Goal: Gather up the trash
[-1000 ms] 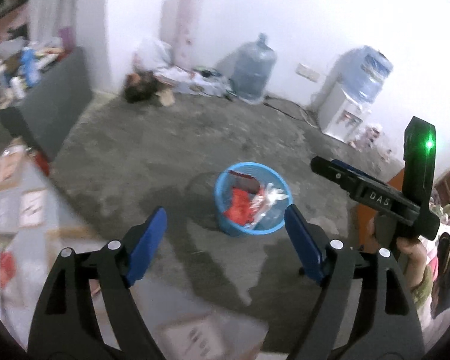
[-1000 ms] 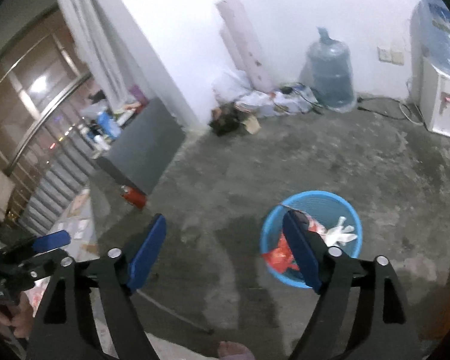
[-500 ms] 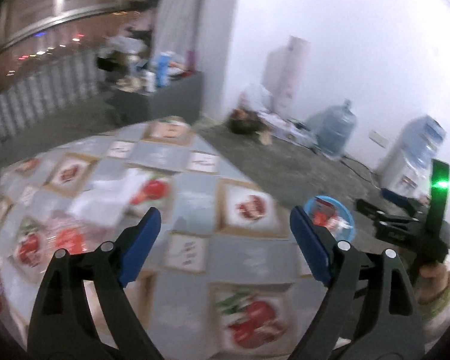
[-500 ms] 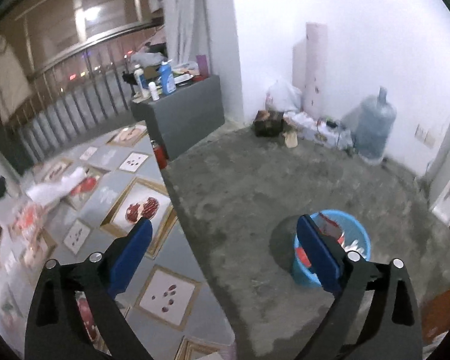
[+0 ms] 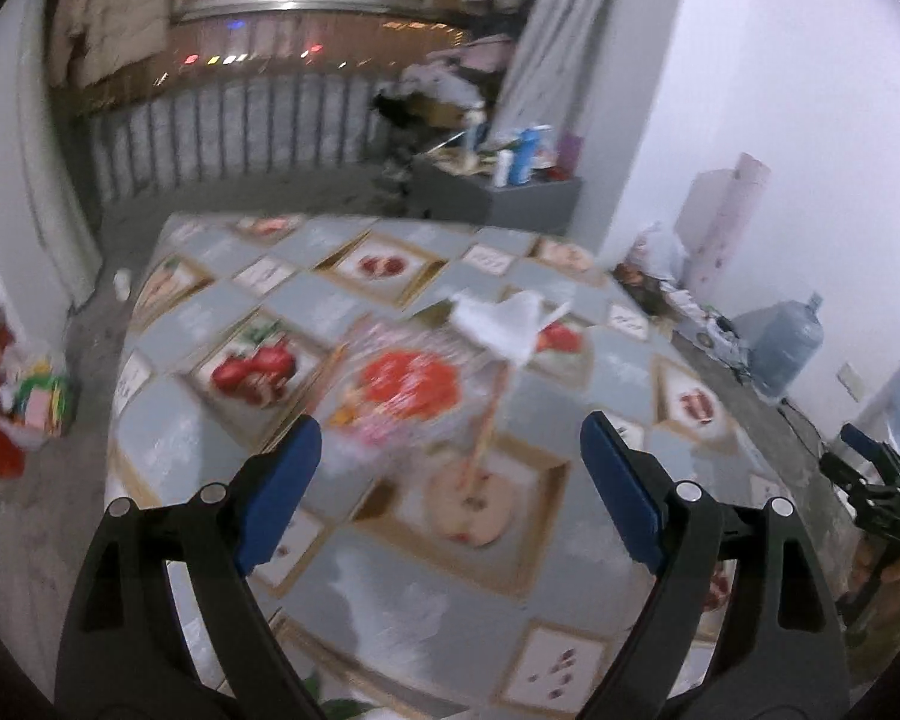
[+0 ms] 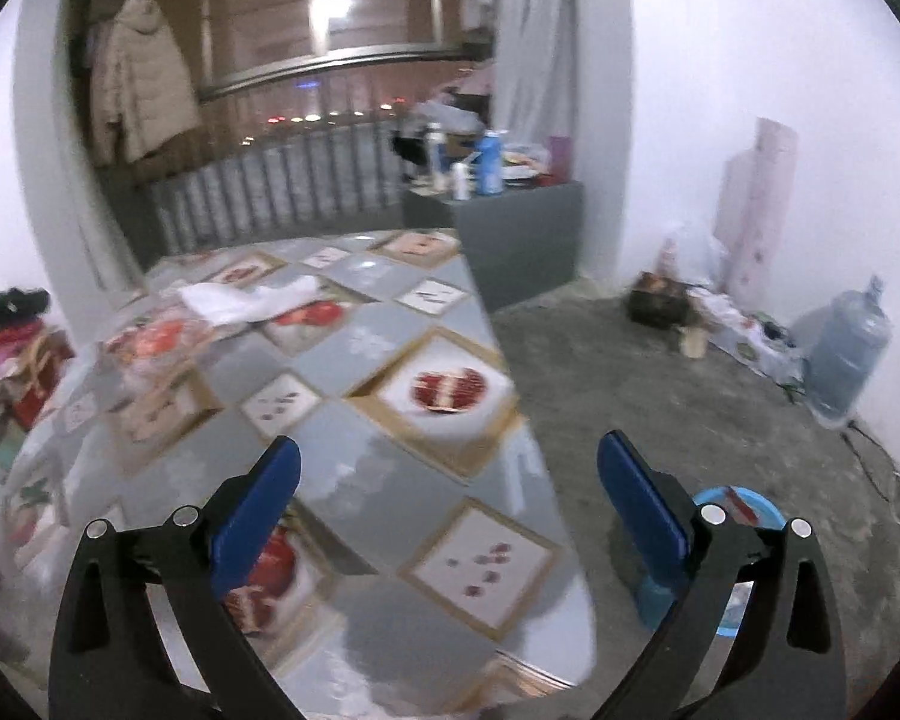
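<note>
Both jaws are spread wide and hold nothing; each has just been opening. From the left gripper (image 5: 450,474) the wrapper (image 5: 405,387) lies straight ahead on the table (image 5: 390,600), the tissue (image 5: 510,324) just beyond it. From the right gripper (image 6: 450,498) both are seen far off to the left, so the left is judged nearer. The bin (image 6: 744,510) stands on the floor beside the right gripper.

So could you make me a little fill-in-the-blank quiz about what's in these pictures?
1. The white crumpled paper lies on the ____.
2. The bin on the floor is coloured ____.
3. The left tool holds ____ between its pads.
4. The big water jug stands by the ____ wall.

Missing words: table; blue; nothing; white
</note>
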Action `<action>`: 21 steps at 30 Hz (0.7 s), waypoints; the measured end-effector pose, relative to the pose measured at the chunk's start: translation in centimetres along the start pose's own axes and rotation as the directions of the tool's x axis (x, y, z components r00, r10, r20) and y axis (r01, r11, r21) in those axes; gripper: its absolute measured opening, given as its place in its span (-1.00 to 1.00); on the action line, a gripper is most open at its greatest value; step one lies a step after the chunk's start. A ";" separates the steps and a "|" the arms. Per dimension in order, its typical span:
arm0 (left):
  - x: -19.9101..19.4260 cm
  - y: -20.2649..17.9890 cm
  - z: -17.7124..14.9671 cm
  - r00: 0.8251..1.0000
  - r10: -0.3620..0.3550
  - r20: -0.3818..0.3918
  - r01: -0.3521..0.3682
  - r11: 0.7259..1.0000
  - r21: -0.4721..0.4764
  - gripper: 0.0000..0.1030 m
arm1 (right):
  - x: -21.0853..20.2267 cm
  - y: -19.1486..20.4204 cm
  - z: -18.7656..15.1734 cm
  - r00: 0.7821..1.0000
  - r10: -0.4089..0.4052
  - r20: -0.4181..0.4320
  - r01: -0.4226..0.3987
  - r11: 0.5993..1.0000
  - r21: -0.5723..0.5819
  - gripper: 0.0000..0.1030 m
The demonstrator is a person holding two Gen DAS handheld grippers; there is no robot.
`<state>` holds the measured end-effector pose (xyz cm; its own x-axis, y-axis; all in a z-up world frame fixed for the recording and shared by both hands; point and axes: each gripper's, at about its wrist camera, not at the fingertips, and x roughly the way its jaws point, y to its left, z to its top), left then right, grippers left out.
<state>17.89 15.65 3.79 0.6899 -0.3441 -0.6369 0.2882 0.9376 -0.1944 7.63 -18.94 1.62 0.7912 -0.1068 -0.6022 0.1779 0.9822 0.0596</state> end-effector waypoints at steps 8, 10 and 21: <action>1.4 3.8 -1.3 0.999 0.044 -0.014 -0.044 0.999 -0.017 0.63 | 3.8 2.9 0.0 0.987 0.128 -0.098 -0.127 0.992 0.026 0.87; 2.0 4.2 -1.4 0.999 0.051 -0.008 -0.051 0.999 -0.013 0.63 | 4.3 4.0 0.2 0.988 0.120 -0.094 -0.122 0.992 -0.017 0.87; 6.3 6.1 -2.0 0.998 -0.029 -0.063 0.024 0.997 -0.074 0.63 | 9.5 6.8 4.8 0.955 0.254 -0.153 -0.259 0.966 -0.012 0.70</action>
<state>22.69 19.31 -2.88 0.6383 -0.3670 -0.6766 0.2550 0.9302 -0.2640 19.22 -13.97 0.14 0.7115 0.1715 -0.6814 -0.0401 0.9781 0.2043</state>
